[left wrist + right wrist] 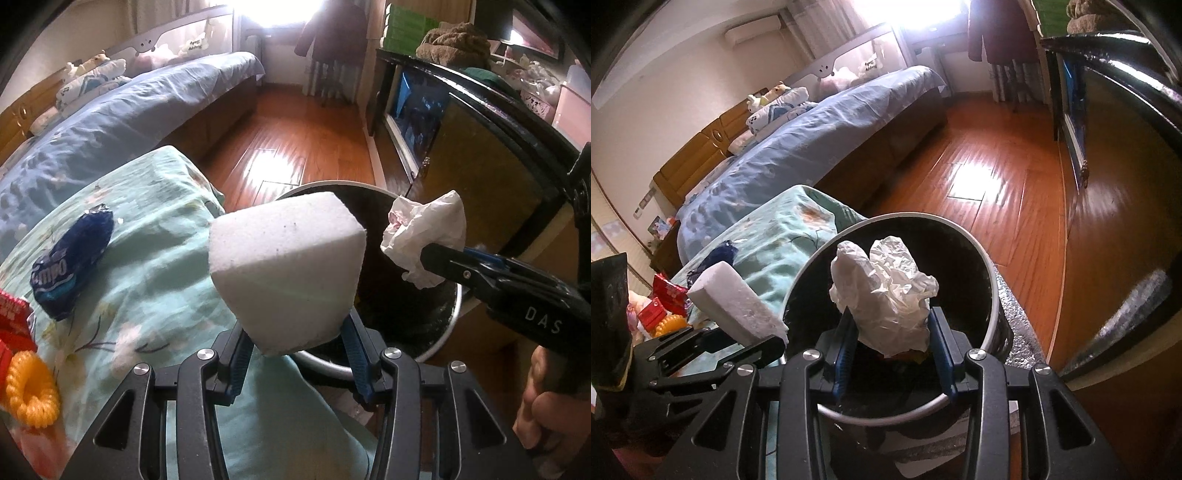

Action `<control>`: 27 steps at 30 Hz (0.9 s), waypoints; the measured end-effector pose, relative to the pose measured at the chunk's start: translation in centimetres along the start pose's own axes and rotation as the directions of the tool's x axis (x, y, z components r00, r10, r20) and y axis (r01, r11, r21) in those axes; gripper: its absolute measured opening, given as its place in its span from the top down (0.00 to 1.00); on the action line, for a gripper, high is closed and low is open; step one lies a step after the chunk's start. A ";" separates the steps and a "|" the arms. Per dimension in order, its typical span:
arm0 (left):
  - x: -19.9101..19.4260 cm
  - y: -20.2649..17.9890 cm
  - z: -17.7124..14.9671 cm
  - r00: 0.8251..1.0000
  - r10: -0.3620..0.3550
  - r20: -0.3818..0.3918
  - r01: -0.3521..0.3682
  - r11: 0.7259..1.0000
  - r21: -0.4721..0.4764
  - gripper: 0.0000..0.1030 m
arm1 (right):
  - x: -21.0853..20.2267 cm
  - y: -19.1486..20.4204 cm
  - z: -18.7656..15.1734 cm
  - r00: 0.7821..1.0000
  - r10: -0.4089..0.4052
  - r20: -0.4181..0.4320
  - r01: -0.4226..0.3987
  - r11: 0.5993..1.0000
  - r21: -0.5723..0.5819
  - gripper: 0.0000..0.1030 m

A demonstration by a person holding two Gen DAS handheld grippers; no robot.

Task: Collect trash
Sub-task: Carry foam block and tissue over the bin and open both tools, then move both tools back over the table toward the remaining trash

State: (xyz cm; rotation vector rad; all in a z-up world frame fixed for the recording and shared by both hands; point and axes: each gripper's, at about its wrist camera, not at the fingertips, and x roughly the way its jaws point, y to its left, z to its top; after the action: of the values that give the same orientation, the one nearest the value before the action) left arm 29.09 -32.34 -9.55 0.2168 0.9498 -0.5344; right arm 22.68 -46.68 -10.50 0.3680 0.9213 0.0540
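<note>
Round bin (991, 295), dark liner, contents unclear. Left gripper (295, 339) clamps white foam block (288, 273) at bin rim; right gripper (892, 343) clamps crumpled tissue (886, 291) above bin. Right gripper lettering: "DAS".

The bin's (995, 295) floor lies hidden behind the crumpled tissue (886, 295) — the red packet (11, 317) is cut off.

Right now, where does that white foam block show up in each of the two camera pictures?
Left wrist view: the white foam block fills the centre, clamped in the left gripper.
Right wrist view: it sits at lower left, beside the bin.
Shared landmark: the round trash bin, just beyond the block in both.
</note>
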 end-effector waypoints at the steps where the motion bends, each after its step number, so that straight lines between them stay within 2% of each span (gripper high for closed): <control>1: 0.3 0.0 0.2 1.000 -0.003 -0.004 0.003 1.000 -0.003 0.56 | 0.1 0.0 0.1 1.000 -0.001 -0.002 0.001 1.000 -0.001 0.62; 12: 2.0 -0.6 1.5 1.000 -0.020 -0.024 0.020 1.000 -0.001 0.52 | 1.3 -0.9 0.6 0.999 0.002 -0.038 -0.002 1.000 0.014 0.59; 14: 1.8 -0.4 1.3 1.000 -0.016 -0.016 0.016 1.000 0.000 0.46 | 1.3 -1.0 0.7 0.999 0.006 -0.041 -0.005 1.000 0.022 0.52; 15: 1.8 -0.3 1.3 1.000 -0.013 -0.015 0.013 1.000 -0.003 0.43 | 1.3 -1.1 0.7 0.999 0.011 -0.040 -0.010 1.000 0.028 0.45; 18: 1.1 0.3 0.7 1.000 -0.021 0.003 0.021 0.999 -0.029 0.35 | 0.9 -1.1 0.7 0.999 0.013 -0.029 -0.012 0.999 0.042 0.40; 19: 0.8 0.6 0.5 1.000 -0.022 0.007 0.022 0.999 -0.038 0.33 | 0.8 -1.1 0.6 1.000 0.017 -0.026 -0.016 0.999 0.047 0.36; 24: -1.2 1.5 -1.7 0.999 -0.019 0.035 0.022 0.996 -0.083 0.33 | -0.1 -0.6 -0.1 0.999 0.034 -0.017 -0.033 0.997 0.063 0.32; 27: -2.8 2.1 -3.6 0.999 -0.007 0.050 0.012 0.994 -0.109 0.32 | -0.9 0.3 -0.9 0.999 0.054 -0.006 -0.054 0.997 0.062 0.27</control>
State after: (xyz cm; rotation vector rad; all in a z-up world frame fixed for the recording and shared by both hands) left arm 26.31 -28.11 -9.48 0.1002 0.9294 -0.4926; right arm 21.49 -46.29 -10.17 0.4501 0.9215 0.0768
